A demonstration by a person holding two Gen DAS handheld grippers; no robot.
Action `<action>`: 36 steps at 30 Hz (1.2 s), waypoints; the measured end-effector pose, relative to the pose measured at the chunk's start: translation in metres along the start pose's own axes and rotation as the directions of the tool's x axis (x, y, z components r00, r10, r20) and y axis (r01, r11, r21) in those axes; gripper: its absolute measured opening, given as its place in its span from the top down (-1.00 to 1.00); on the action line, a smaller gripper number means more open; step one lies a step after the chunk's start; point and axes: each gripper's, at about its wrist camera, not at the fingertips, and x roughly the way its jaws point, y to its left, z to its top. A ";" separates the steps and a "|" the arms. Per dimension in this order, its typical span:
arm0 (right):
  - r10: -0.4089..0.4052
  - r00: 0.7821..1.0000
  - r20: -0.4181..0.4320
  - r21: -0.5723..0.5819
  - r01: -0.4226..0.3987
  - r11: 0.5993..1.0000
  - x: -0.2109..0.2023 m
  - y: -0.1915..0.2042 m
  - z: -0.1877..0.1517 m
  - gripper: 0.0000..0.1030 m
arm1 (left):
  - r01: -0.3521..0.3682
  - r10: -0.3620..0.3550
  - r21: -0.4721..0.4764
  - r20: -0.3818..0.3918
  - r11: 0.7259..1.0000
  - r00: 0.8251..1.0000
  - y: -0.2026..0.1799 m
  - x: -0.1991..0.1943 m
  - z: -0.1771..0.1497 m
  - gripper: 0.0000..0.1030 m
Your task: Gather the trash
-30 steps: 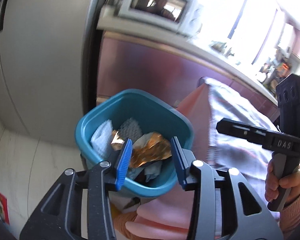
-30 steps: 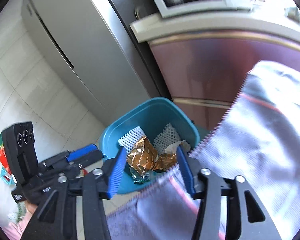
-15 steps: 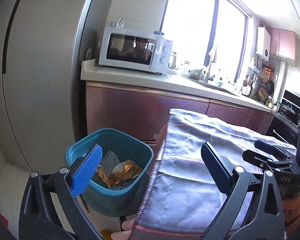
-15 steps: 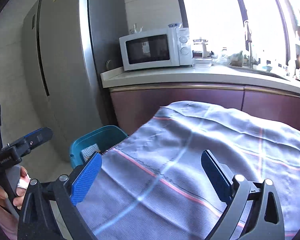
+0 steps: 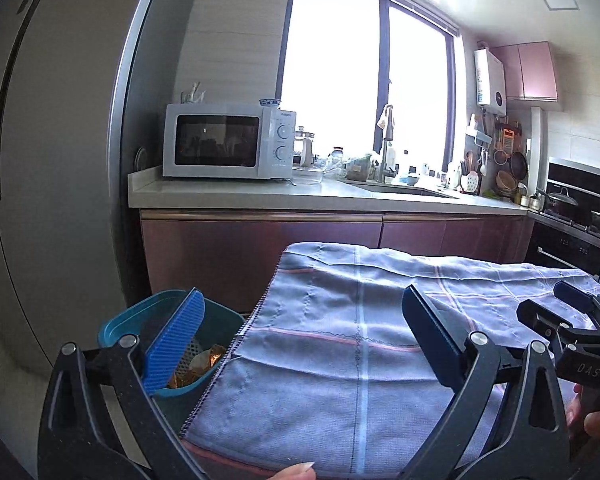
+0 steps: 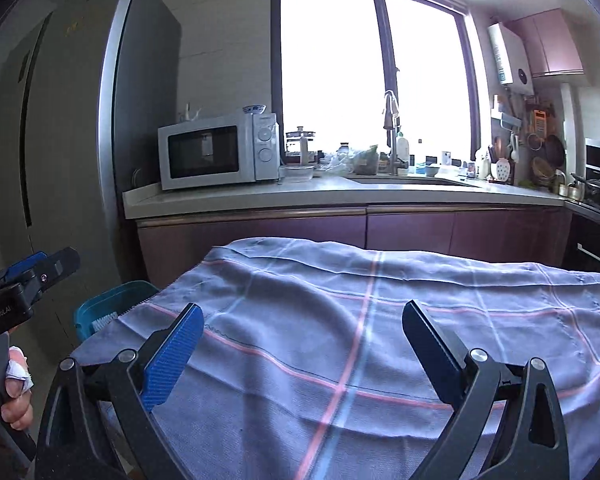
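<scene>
**Q:** Report the jaw state on both units.

**A:** I read the left gripper point(image 5: 304, 344) with its jaws spread wide and nothing between them. I read the right gripper point(image 6: 304, 352) the same way: jaws wide apart, nothing clamped. Each blue pad point(image 5: 176, 340) stands clear of the other on both units.

**Q:** Where is the trash?

**A:** In the left wrist view I see the bin point(image 5: 140, 320) on the floor, low and left, beside the table. The trash point(image 5: 204, 364) lies inside it: a gold wrapper and a white mesh piece, partly hidden behind the left pad. None of it sits between the jaws; it lies below and left of the gap.

**Q:** And from the right unit?

**A:** In the right wrist view I see only the rim of the bin point(image 6: 112, 300) past the corner of the cloth point(image 6: 380, 320), well left of the jaw gap. A strip of white mesh shows at the rim; I cannot tell the rest of the contents.

**Q:** What fills the gap between the jaws?

**A:** The checked cloth point(image 5: 360, 340) covering the table, seen beyond both pairs of fingers. I cannot tell whether either unit touches it.

**Q:** Surroundings?

**A:** A microwave point(image 5: 228, 142) stands on the counter point(image 5: 260, 194) next to the fridge point(image 5: 52, 160). The sink tap and window lie beyond.
</scene>
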 end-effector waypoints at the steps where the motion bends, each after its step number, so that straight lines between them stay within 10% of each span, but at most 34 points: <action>1: -0.012 1.000 0.009 0.001 0.012 1.000 -0.003 -0.002 -0.001 -0.87 | 0.000 0.000 0.007 0.002 1.000 1.000 -0.005 -0.001 -0.002 -0.89; 36: -0.088 0.994 0.068 0.028 0.087 0.996 -0.031 -0.020 -0.009 -0.87 | -0.019 0.015 0.055 0.067 0.998 0.998 -0.027 -0.014 -0.007 -0.89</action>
